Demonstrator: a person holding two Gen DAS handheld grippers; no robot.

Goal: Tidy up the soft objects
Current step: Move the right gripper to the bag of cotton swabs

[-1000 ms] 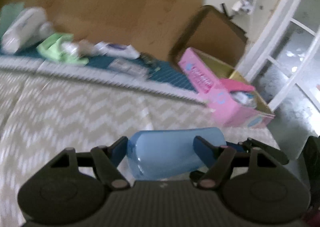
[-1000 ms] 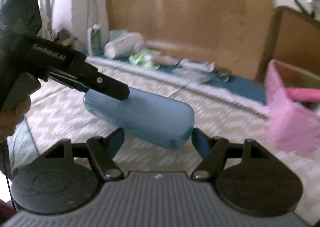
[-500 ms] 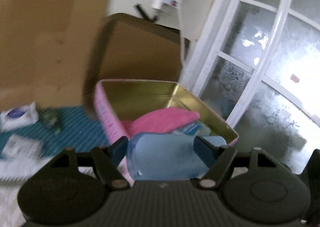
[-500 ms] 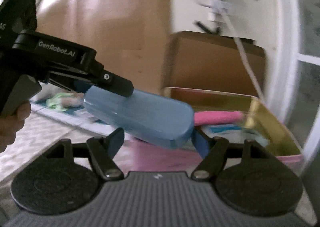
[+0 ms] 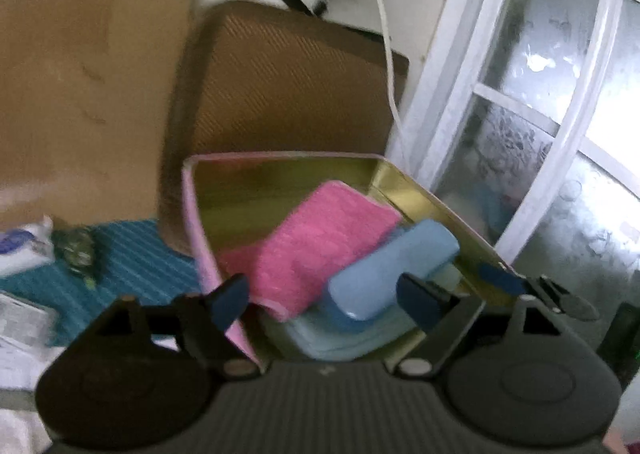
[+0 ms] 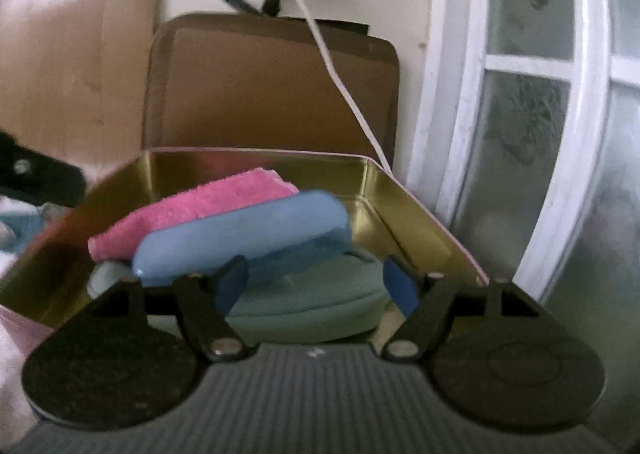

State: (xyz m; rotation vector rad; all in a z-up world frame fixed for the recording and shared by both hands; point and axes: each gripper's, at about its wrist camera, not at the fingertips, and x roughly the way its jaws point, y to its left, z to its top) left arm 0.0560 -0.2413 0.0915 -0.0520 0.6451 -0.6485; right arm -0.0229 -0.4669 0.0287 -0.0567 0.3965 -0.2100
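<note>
so the blue soft case sits inside the pink tin with the gold lining, leaning tilted against the pink towel and resting on a pale green pouch. left gripper is spreading its jaws right now, pads off the case, nothing pinched. right gripper hangs wide apart too, just at the tin's near edge, gripping nothing. brown lid stands upright behind, white cable drapes across it.
</note>
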